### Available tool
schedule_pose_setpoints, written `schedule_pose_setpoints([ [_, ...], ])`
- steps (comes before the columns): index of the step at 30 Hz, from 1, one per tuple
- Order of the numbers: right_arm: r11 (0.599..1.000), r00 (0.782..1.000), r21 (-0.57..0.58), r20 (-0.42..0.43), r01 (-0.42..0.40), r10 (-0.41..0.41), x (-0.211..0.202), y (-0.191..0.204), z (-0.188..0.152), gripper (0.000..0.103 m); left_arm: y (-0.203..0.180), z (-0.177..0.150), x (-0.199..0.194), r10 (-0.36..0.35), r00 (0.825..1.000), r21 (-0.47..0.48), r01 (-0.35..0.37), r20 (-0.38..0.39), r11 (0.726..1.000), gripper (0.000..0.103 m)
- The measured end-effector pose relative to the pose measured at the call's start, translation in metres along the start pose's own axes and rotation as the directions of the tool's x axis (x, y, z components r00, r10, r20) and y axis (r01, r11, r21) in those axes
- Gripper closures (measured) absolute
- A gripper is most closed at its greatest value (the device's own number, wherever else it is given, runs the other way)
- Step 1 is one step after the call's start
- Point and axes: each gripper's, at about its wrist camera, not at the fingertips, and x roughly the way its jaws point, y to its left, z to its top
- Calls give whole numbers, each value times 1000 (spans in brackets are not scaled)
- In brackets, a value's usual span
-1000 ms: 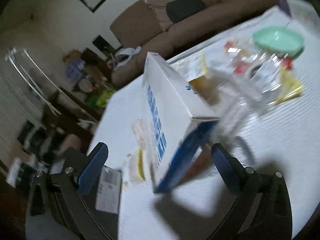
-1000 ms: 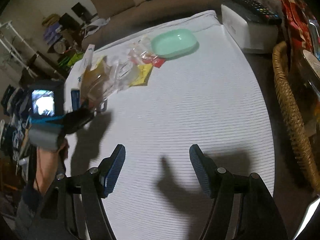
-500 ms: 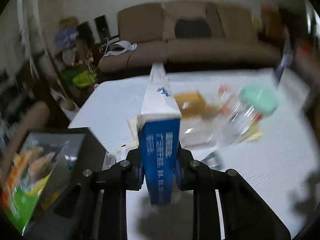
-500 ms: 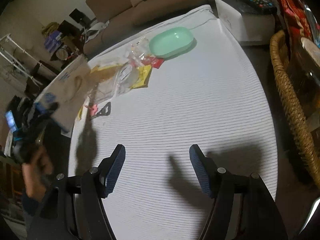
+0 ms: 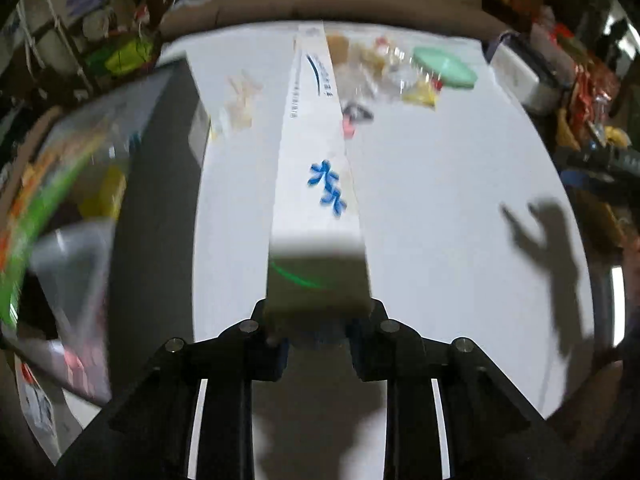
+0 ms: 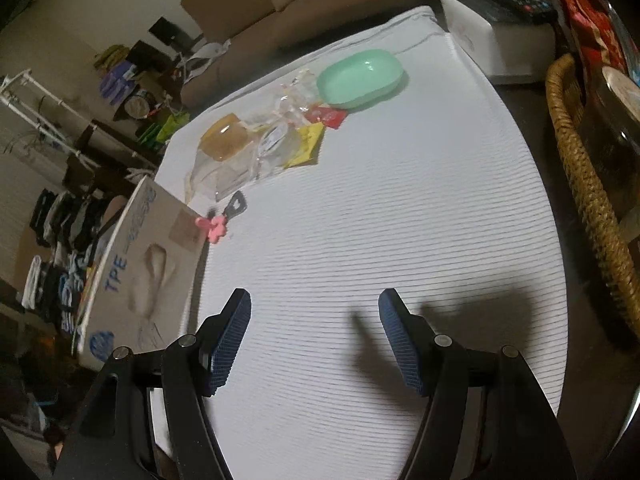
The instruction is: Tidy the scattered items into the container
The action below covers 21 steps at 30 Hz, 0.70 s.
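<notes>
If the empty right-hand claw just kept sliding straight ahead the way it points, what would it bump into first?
Probably nothing soon: the right gripper is open over bare white tablecloth. Farther along that line lies the mint-green dish, with the yellow packet slightly left, though depth is hard to judge.

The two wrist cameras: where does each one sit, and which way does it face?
Left wrist: behind the left gripper, looking along the white box clamped in its jaws, toward the table's far edge; the dark container lies to its left.
Right wrist: behind the right gripper, jaws open and empty, above the table, facing the sofa.
Shared: the white box, the mint-green dish, and the pile of clear packets.
</notes>
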Motion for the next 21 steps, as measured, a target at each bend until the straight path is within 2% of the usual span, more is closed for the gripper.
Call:
schedule_pose_setpoints([
  [1, 1000, 1000, -8, -5, 3, -3, 1, 1, -1, 34, -1, 1, -3, 38, 999, -1, -38, -9, 999, 62],
  [3, 1000, 1000, -13, -15, 3, -4, 3, 2, -2, 34, -7, 9, -16, 126, 991, 21, -127, 38, 992, 1],
  [4, 1000, 1000, -9, -22, 2, -2, 5, 0, -3, 34, -11, 16, -20, 176, 980, 52, -181, 90, 982, 0],
  [5, 1000, 1000, -2, -29, 0, 0, 7, -1, -3, 34, -13, 27, -15, 224, 970, 86, -232, 96, 969, 0],
  [7, 1000, 999, 11, -39, 1, -1, 10, -4, -4, 34, -12, 45, 10, 308, 951, 111, -309, 27, 945, 0],
  [8, 1000, 999, 16, -42, 5, -4, 12, -6, -4, 34, -9, 53, 23, 320, 948, 112, -317, -3, 942, 1],
  [10, 1000, 999, 30, -47, 9, -7, 14, -9, -4, 34, -6, 65, 54, 292, 954, 95, -285, -69, 954, 4],
  [12, 999, 998, 42, -56, 2, 1, 14, -11, -5, 34, -4, 63, 72, 302, 947, 75, -295, -108, 953, 13],
  [15, 1000, 998, 26, -61, 1, 0, 13, -8, -7, 34, -8, 52, 82, 297, 949, 64, -291, -108, 955, 12],
  [17, 1000, 998, -8, -67, 11, -11, 13, -2, -8, 34, -15, 40, 83, 342, 936, 79, -336, -87, 939, 8],
  [18, 1000, 997, -25, -71, 13, -15, 15, 1, -8, 34, -19, 35, 81, 367, 928, 85, -361, -63, 929, 1],
  [20, 999, 995, -51, -104, -6, 1, 24, 7, -12, 29, -18, 26, 77, 417, 908, 89, -412, -48, 907, 0],
  [21, 998, 990, -57, -140, -27, 19, 33, 11, -16, 29, -17, 21, 75, 424, 904, 77, -420, -45, 904, 0],
])
